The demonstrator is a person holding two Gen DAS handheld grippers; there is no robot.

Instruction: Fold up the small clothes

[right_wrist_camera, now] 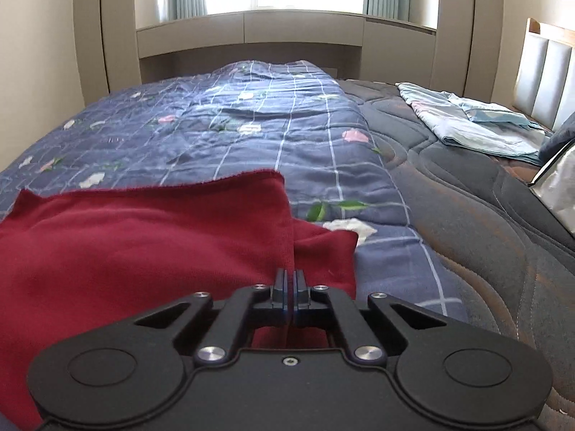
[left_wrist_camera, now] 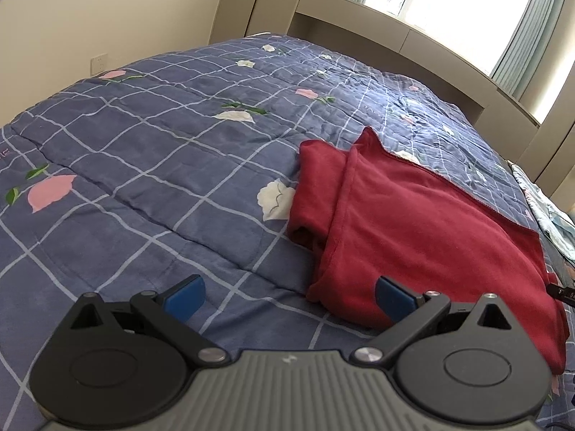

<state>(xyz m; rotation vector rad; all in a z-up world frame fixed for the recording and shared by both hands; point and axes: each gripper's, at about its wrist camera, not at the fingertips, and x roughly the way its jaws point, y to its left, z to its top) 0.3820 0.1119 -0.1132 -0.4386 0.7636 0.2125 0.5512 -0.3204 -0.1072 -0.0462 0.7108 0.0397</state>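
The red garment (left_wrist_camera: 424, 237) lies partly folded at the right of the left wrist view, the left gripper (left_wrist_camera: 289, 296) gaping empty beside it, the right gripper (right_wrist_camera: 289, 283) seemingly pinching its edge, more folds remaining.

no legible text, seemingly

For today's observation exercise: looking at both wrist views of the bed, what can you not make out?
- Red garment, left wrist view: its near right corner is cut off behind the left claw.
- Right claw, right wrist view: shut at the garment's edge; whether cloth is pinched is hidden by the fingers.
- Pale cloth, right wrist view: too crumpled to identify.
- Shiny object: cut by the frame edge.
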